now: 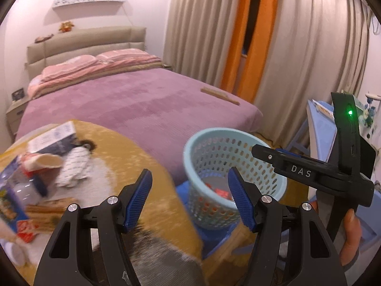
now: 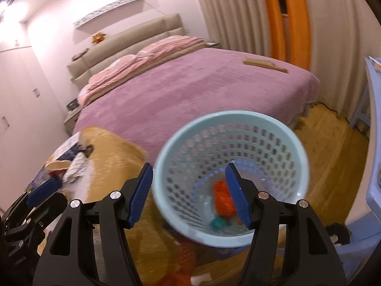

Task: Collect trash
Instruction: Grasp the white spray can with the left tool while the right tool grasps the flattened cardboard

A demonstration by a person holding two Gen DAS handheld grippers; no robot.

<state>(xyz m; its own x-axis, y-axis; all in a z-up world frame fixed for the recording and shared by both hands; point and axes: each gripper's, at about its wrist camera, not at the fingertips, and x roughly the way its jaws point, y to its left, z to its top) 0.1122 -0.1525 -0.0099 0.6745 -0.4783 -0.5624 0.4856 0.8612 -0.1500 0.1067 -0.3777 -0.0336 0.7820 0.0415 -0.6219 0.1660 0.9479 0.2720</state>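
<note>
Trash, a messy pile of boxes and wrappers [image 1: 45, 157], sits on the round yellow table [image 1: 133, 143] left of the pale blue holey basket [image 2: 231, 164], so I should reach my left gripper [image 1: 190, 197] slowly there, both my grippers' jaws spread wide and empty.

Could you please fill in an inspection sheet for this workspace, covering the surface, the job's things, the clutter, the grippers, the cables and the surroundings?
Surface: round table with a yellow and white patterned cover.
Job's things: pale blue perforated basket beside the table, holding an orange wrapper and a teal scrap; pile of trash on the table's left part: boxes, paper cup, plastic bottle, crumpled packets, blurred.
Clutter: wooden slat on the bed.
Grippers: left gripper open, empty, over the table edge; right gripper open, empty, above the basket.
Cables: nothing seen.
Surroundings: bed with purple cover and pink pillows, beige curtains, orange panel, wooden floor.
</note>
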